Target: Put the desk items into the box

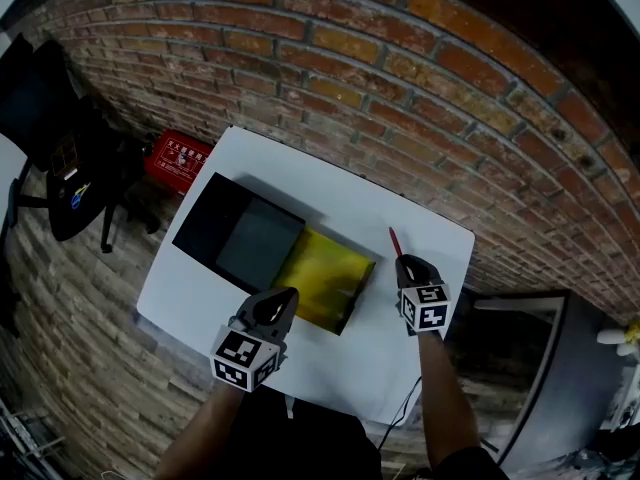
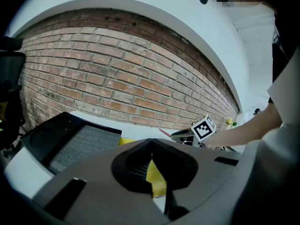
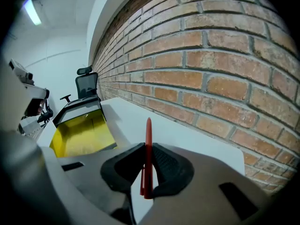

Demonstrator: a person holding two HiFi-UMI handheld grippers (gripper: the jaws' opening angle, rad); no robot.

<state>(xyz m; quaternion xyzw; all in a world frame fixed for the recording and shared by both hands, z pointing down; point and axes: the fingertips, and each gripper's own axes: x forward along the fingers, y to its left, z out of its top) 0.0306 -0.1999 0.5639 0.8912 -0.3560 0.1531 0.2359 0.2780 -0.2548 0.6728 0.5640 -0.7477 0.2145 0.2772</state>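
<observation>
— Where's the pen?

— The red pen [image 3: 148, 130] is clamped between the jaws of the right gripper [image 3: 146, 145], which are closed tight on its lower part. Its tip sticks out ahead, toward the brick wall [image 1: 400, 78]. It is held above the white tabletop [image 1: 300, 173] close to the right edge, toward the far right corner, well apart from the box.

— And the box?

— The black box [image 1: 205, 218] sits on the left half of the tabletop, nearer the left edge. It is open on top, with a grey foam insert [image 1: 258, 251] filling the side toward the middle. Butting against it on the right is a gold-lined tray [image 1: 325, 273], lying about mid-table and reaching toward the near edge.

— What about the other gripper?

— The left gripper [image 2: 150, 143] hangs over the tray's near corner, by the near edge. Its jaw tips meet. Yellow from the tray shows through the gap behind them, and I can't tell whether they pinch it or merely hover.

— Anything off the table?

— A red fire-extinguisher case [image 1: 177, 158] stands on the floor against the wall, beyond the far left corner. A black office chair [image 1: 60, 138] is further left.
</observation>
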